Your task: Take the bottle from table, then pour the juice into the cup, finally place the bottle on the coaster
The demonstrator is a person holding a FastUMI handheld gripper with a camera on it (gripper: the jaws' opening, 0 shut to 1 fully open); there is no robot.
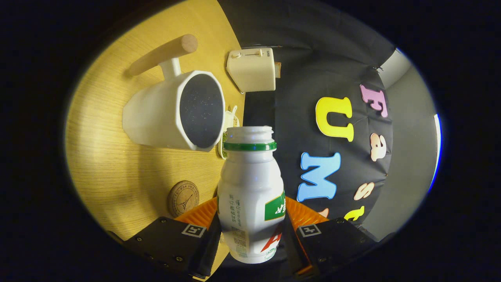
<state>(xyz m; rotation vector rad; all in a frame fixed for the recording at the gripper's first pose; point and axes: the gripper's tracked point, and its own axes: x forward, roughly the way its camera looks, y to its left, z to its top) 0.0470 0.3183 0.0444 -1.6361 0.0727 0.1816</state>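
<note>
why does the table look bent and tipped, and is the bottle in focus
Gripper view: fisheye distortion curves the table edge, and the camera is rolled. The bottle, clamped in the gripper, is sharp but shadowed low down; the cup also looks sharp.

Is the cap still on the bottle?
No, the bottle, held between the fingers of the tool, has a bare open neck with no cap.

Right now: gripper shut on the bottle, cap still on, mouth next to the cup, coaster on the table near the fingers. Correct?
One thing is off: the cap is not on. In the gripper view the bottle has an open threaded mouth above its green ring. The rest holds: the gripper is shut on the bottle, its mouth is next to the cup, and the coaster lies on the table near the fingers.
</note>
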